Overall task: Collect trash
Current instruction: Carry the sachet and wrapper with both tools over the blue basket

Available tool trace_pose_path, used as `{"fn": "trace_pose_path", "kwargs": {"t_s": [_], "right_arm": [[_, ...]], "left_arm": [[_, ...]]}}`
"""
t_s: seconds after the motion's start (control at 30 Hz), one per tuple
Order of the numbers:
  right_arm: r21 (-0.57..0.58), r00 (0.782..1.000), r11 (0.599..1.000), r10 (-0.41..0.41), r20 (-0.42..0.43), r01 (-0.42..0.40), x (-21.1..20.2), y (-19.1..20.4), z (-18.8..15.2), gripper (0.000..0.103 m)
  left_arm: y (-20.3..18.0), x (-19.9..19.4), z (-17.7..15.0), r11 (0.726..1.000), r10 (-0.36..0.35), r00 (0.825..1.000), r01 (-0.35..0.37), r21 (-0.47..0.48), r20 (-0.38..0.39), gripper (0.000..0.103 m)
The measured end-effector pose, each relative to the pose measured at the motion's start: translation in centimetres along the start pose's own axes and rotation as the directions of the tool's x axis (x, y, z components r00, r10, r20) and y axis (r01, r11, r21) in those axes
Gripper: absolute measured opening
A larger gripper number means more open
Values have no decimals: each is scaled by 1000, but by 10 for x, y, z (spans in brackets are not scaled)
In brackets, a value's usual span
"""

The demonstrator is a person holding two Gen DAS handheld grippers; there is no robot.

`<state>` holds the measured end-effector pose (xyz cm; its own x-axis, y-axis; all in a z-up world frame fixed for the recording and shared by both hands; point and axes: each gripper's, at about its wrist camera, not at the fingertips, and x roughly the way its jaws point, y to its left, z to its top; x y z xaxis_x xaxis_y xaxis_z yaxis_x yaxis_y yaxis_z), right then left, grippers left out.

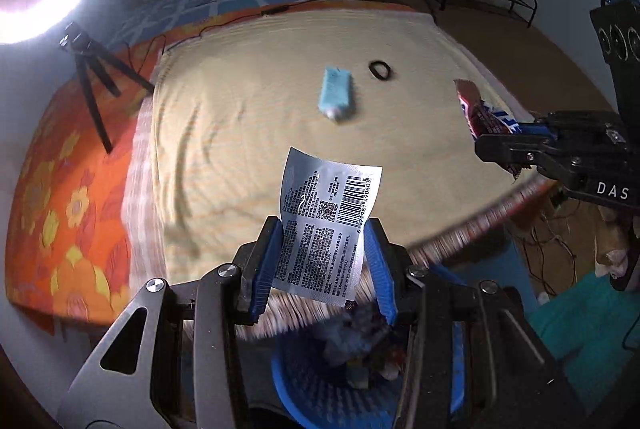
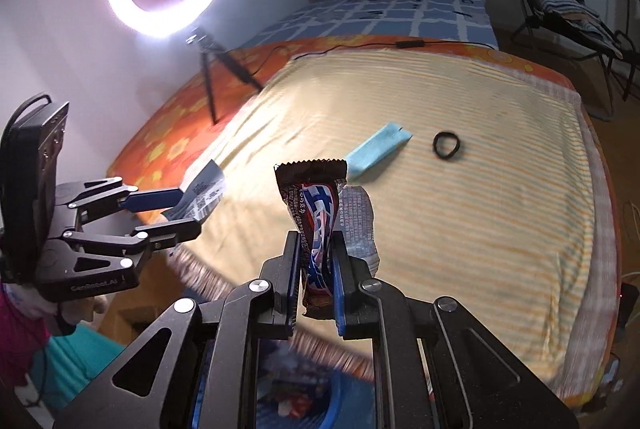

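**Two wrappers aloft, bin below**

While carried past the near edge of the bed (image 1: 248,117) toward the blue basket (image 1: 304,381): left gripper (image 1: 324,261) clamped on silver sachet (image 1: 328,225), barcode and small unreadable print showing; right gripper (image 2: 316,269) pinched tight on candy wrapper (image 2: 316,213), logo partly hidden. Could flutter past the rim if released early. "DAS" on right gripper body; blue packet (image 1: 335,95) and hair tie (image 1: 380,69) mid-bed.

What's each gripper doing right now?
Left gripper: closed on the silver sachet.
Right gripper: closed on the candy bar wrapper.
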<state>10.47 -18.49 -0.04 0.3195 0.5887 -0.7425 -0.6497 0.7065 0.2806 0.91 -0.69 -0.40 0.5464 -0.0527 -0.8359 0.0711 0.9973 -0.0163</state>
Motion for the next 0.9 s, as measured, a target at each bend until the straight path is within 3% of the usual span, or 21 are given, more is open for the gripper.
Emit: {"fn": "trace_pose_path", "kwargs": {"t_s": [0.5, 0.9], "right_arm": [[-20, 993, 999, 43, -105, -46, 4, 32, -82, 12], [-27, 982, 998, 51, -183, -57, 21, 42, -116, 12]], "left_arm": [[-29, 6, -90, 1000, -10, 997, 8, -21, -77, 44], [-31, 27, -118, 1000, -12, 991, 9, -19, -137, 47]]}}
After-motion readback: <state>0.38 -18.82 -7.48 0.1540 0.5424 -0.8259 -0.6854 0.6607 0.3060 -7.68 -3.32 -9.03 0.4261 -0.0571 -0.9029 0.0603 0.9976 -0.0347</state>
